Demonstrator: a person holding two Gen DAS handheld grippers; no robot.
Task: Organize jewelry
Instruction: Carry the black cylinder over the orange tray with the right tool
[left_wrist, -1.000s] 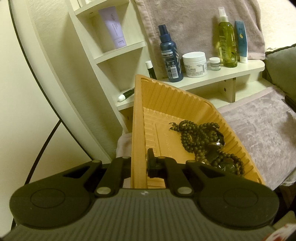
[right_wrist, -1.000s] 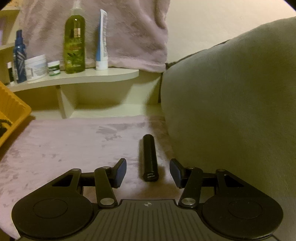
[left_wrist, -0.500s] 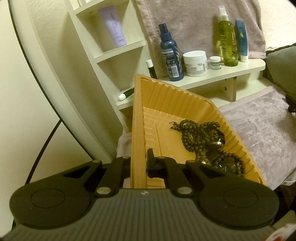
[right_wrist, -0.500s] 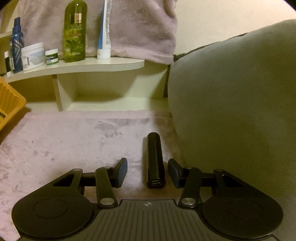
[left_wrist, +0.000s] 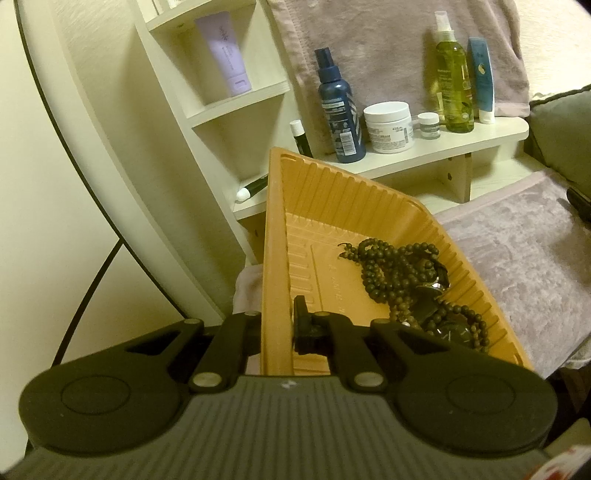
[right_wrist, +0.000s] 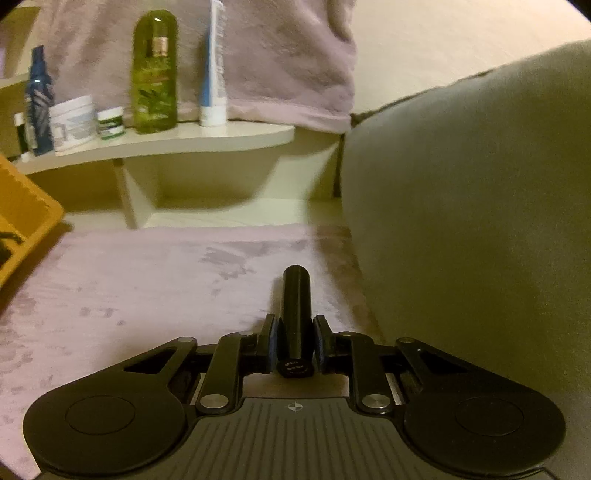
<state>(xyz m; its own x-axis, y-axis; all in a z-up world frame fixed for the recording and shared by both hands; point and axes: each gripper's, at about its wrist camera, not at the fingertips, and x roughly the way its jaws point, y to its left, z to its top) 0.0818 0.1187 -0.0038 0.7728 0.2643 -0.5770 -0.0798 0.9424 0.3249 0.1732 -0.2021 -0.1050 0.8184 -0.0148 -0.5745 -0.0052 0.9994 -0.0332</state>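
Note:
My left gripper (left_wrist: 277, 325) is shut on the near left wall of an orange ribbed tray (left_wrist: 273, 258) and holds it tilted. Dark beaded necklaces (left_wrist: 391, 266) and a dark watch-like piece (left_wrist: 439, 321) lie heaped in the tray's right side. My right gripper (right_wrist: 294, 325) is shut on a black cylinder (right_wrist: 295, 306) that lies lengthwise on the pink plush cloth (right_wrist: 147, 273). The tray's corner (right_wrist: 26, 214) shows at the left edge of the right wrist view.
A cream shelf (left_wrist: 443, 147) behind holds a blue spray bottle (left_wrist: 338, 110), a white jar (left_wrist: 388, 127), a green bottle (left_wrist: 452, 85) and a blue tube (left_wrist: 482, 79). A grey-green cushion (right_wrist: 480, 221) stands close on the right of the cylinder. A lilac tube (left_wrist: 225, 51) stands on an upper shelf.
My right gripper has moved forward over the black cylinder and closed on it. My left gripper keeps its hold on the tray, which has hardly moved.

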